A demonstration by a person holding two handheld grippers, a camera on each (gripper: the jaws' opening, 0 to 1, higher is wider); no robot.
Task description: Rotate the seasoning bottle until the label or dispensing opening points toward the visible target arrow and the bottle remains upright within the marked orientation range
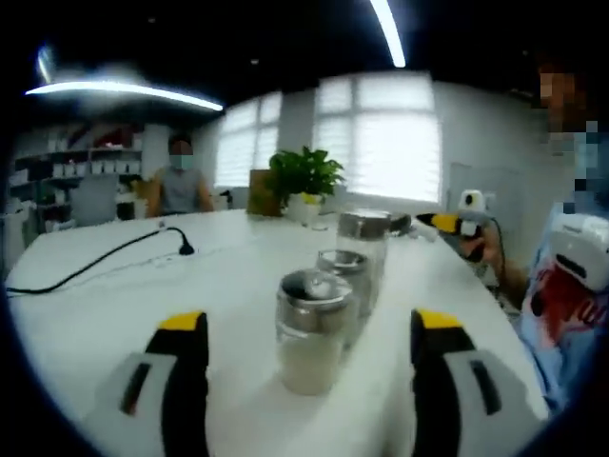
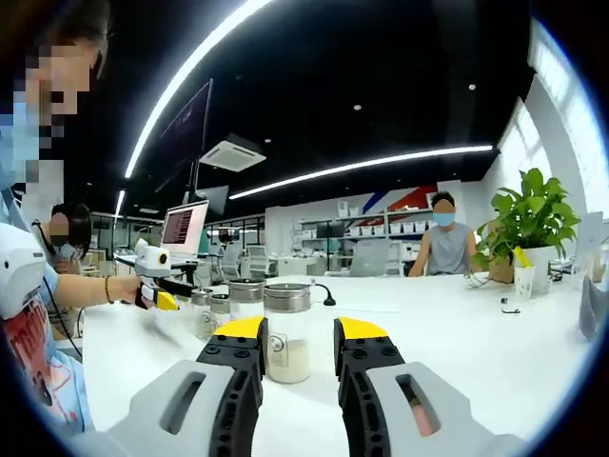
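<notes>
A long white table (image 1: pixel 114 305) runs across the lower half of both views. In the left gripper view, bright blinded windows (image 1: pixel 381 143) fill the upper centre, shelving (image 1: pixel 76 162) stands at far left. In the right gripper view, strip lights (image 2: pixel 371 164) cross a dark ceiling (image 2: pixel 381 76).

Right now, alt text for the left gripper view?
A row of three metal-lidded glass seasoning jars stands upright on a white table; the nearest jar, part full of pale powder, sits between the open yellow-tipped jaws of the left tool. Beyond: a potted plant, a black cable, the right tool.
</notes>
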